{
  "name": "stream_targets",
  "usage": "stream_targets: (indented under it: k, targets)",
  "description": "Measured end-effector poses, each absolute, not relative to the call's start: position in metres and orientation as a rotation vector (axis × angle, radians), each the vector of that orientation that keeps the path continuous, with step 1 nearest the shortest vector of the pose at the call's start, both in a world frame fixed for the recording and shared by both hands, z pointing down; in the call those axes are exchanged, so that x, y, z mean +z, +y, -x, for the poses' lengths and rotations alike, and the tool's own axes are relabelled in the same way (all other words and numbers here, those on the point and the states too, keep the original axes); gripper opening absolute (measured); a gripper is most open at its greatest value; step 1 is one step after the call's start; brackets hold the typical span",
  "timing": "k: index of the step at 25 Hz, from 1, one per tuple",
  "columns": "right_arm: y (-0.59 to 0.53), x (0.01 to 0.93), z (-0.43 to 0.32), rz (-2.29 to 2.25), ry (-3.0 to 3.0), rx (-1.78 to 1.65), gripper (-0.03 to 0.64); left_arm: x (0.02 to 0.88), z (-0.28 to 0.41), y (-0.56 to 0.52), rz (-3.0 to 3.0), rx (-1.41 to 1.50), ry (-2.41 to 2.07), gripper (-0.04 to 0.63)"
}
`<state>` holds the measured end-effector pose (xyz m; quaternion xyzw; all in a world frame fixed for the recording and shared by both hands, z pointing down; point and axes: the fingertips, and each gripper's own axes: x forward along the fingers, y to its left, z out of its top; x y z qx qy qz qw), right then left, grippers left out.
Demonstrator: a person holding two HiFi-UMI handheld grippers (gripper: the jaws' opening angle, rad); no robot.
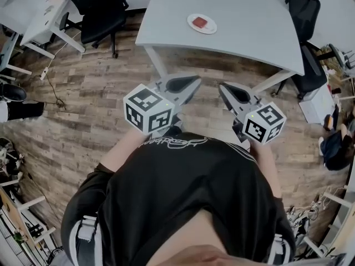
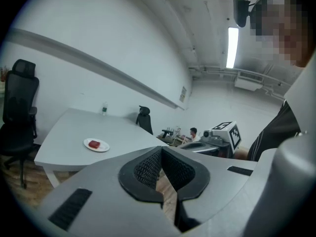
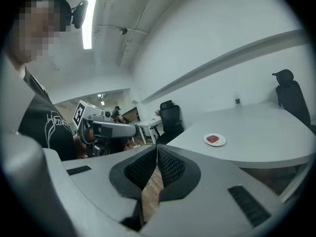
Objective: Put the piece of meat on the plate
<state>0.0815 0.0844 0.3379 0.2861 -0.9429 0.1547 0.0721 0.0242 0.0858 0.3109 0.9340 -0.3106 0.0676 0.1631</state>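
A red piece of meat (image 1: 201,22) lies on a small white plate (image 1: 211,28) on the grey table (image 1: 244,15), far ahead of both grippers. I hold both grippers over the wooden floor, short of the table's near edge. My left gripper (image 1: 195,82) and right gripper (image 1: 222,87) are side by side, each shut with nothing between its fingers. In the left gripper view the meat (image 2: 95,143) and plate (image 2: 104,147) sit to the left, beyond the shut gripper (image 2: 161,151). The right gripper view has the meat (image 3: 213,138) on the plate (image 3: 222,141) to the right of the shut gripper (image 3: 157,148).
Black office chairs stand at the table's left (image 1: 97,7) and right (image 1: 305,4) ends. White table legs (image 1: 158,62) come down near the grippers. A water bottle (image 2: 104,108) stands at the table's far side. More desks and a seated person (image 2: 192,132) are in the background.
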Motion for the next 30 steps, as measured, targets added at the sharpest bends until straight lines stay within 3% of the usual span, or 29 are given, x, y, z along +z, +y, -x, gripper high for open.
stream_targets:
  k: [30]
  targets:
    - [0.149, 0.319, -0.120, -0.887, -2.874, 0.364, 0.009, 0.302, -0.062, 0.161, -2.718, 0.235, -0.902, 0.008]
